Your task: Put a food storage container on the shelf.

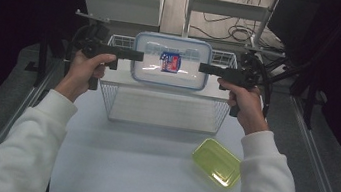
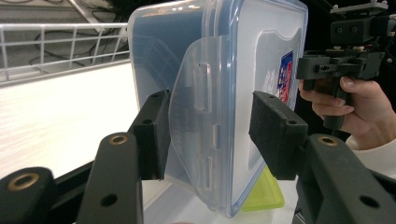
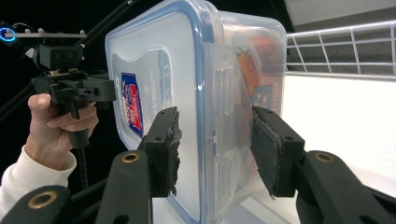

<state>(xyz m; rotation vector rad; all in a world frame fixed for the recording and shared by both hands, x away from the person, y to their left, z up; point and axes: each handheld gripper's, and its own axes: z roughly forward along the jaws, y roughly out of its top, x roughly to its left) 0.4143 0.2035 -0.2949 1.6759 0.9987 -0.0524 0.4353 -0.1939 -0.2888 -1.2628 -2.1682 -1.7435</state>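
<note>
Clear plastic rectangular food box with a blue-rimmed clip-on lid [image 1: 171, 61] hangs in the air above a white wire basket [image 1: 162, 106], seen from the high view; lid faces up, a red-and-blue label in its middle. Left tool [image 1: 139, 55] grips the box's left short end, right tool [image 1: 203, 68] the right short end, both held level by hands in white sleeves. Basket stands on the pale counter [image 1: 113, 164]; a shallow yellow-green plastic tray [image 1: 216, 162] lies on the counter near the right forearm, apart from the basket. Left gripper view: the box [image 2: 233, 56] stands on edge between the two black jaws, which sit about half open with pads pressed to either face at the lid's side flap. Right tool [image 2: 327, 65] and its hand show at the far end. Yellow-green tray [image 2: 266, 196] shows below the box, basket wire [image 2: 60, 44] at upper left. Right gripper view: the box [image 3: 196, 84] likewise sits between half-open jaws, one pad on the lid, the other on the base, straddling the side latch. Left tool [image 3: 105, 89] holds the far end; basket wire [image 3: 345, 46] at upper right.
</note>
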